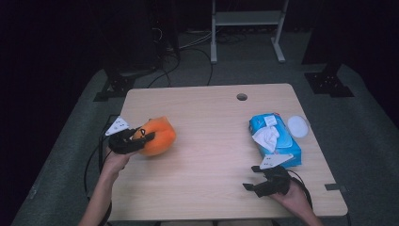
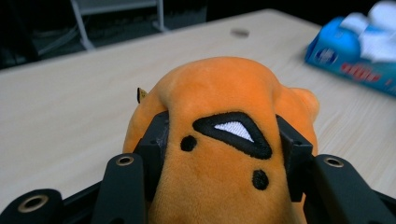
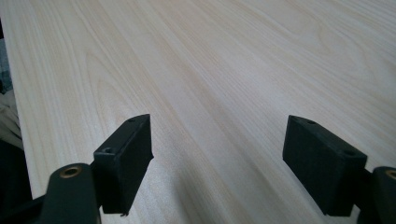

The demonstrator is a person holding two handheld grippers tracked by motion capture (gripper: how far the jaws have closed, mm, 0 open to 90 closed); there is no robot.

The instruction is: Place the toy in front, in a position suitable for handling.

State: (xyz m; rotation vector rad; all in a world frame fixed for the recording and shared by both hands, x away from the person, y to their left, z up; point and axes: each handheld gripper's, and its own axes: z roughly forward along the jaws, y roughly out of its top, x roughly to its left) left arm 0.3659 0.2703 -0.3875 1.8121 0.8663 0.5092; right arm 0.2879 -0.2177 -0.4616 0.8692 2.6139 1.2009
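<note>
A soft orange plush toy (image 1: 159, 136) with an embroidered black-and-white triangle and two black dots sits clamped in the left gripper (image 1: 133, 139) near the left edge of the pale wooden table (image 1: 211, 155), about midway along that edge. In the left gripper view the black fingers (image 2: 156, 149) press into both sides of the plush toy (image 2: 224, 140), denting its fabric, so the grip is firm; the toy's rounded bulk rises between and beyond them. Whether the toy's underside touches the table cannot be told. A person's left hand (image 1: 114, 160) holds that gripper from behind, the forearm entering from the near edge, a cable trailing off the left edge.

Toward the near right corner, the right gripper (image 1: 254, 185) rests low over the table in the person's right hand (image 1: 294, 197), its grey three-cornered plate on top. In the right gripper view its fingers (image 3: 123, 163) stand wide apart with only bare wood grain between them, gripping nothing.

Near the right edge lies a blue soft pack of wet wipes (image 1: 275, 139) with a white sheet pulled up from its opening, and just beside it, closer to the right edge, a small round white lid (image 1: 298, 125). A round cable hole (image 1: 242, 97) shows near the far edge. The wipes pack appears again, blurred, in the left gripper view (image 2: 350, 60), well apart from the toy.
</note>
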